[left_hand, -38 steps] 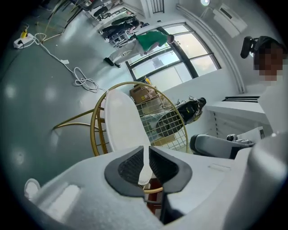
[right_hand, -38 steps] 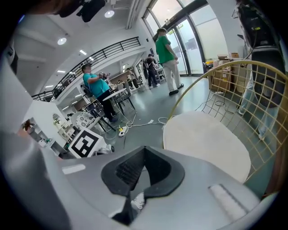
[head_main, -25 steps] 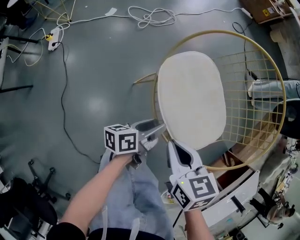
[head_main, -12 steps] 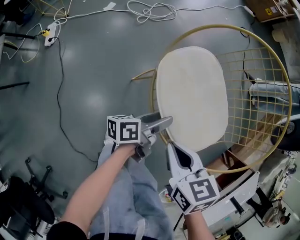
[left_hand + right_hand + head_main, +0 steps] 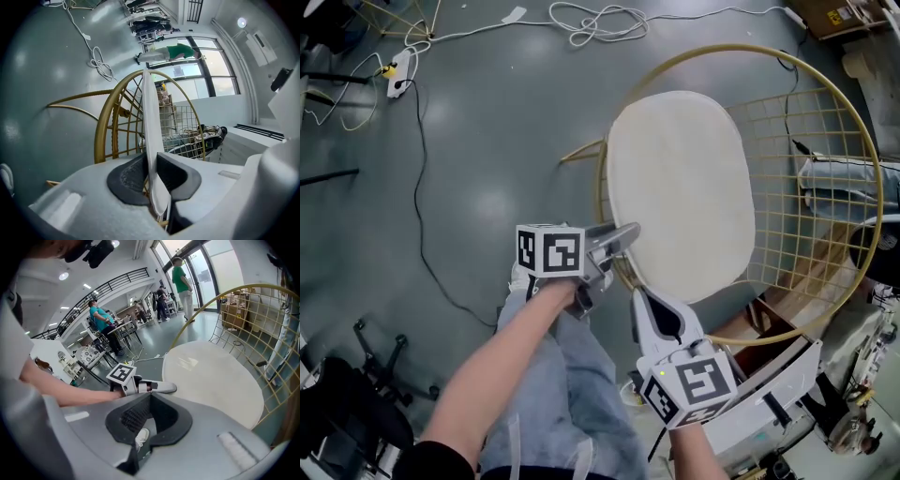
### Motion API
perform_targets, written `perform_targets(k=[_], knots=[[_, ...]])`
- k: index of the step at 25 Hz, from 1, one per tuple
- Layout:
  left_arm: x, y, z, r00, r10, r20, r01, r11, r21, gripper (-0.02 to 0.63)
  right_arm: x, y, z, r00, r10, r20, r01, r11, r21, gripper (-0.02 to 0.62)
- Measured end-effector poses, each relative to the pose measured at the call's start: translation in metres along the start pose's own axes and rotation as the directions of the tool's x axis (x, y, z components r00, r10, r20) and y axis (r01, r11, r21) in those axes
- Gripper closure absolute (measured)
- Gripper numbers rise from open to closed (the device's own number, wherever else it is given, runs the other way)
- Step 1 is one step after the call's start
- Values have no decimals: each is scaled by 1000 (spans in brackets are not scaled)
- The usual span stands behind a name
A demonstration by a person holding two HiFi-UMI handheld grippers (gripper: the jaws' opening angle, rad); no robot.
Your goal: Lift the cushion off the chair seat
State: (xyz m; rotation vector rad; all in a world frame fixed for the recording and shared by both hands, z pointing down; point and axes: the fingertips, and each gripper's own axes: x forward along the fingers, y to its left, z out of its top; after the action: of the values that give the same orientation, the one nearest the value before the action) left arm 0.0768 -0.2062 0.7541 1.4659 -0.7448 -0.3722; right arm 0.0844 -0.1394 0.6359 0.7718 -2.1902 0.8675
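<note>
The white cushion (image 5: 680, 178) lies flat on the seat of the round gold wire chair (image 5: 825, 80). It is oval and covers most of the seat. The left gripper (image 5: 625, 234) is at the cushion's near left edge. Its fingers (image 5: 126, 178) have just been closing, and now the thin edge of the cushion sits between them with the dark pads pressing on it from both sides. In the left gripper view the cushion edge runs up like a white strip, with the gold bars of the chair behind it. The right gripper (image 5: 640, 300) is just below the cushion's near edge, close to the chair rim, pointing down toward it. Its fingers (image 5: 136, 418) are together and nothing is between them. The person's leg in blue jeans (image 5: 572, 394) shows under both arms. The chair stands on a grey floor (image 5: 487, 141). White cables (image 5: 600, 23) lie on the floor well beyond the chair.
</note>
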Motion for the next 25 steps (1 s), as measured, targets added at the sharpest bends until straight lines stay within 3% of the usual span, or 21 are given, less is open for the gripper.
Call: perform_targets(k=[16, 25], knots=[[-7, -51, -1, 999, -43, 9, 44, 997, -58, 569, -30, -15, 23, 996, -56, 63, 52, 997, 57, 597], [-5, -97, 19, 998, -64, -20, 64, 998, -5, 572, -50, -20, 54, 981, -126, 149, 113, 989, 94, 597]])
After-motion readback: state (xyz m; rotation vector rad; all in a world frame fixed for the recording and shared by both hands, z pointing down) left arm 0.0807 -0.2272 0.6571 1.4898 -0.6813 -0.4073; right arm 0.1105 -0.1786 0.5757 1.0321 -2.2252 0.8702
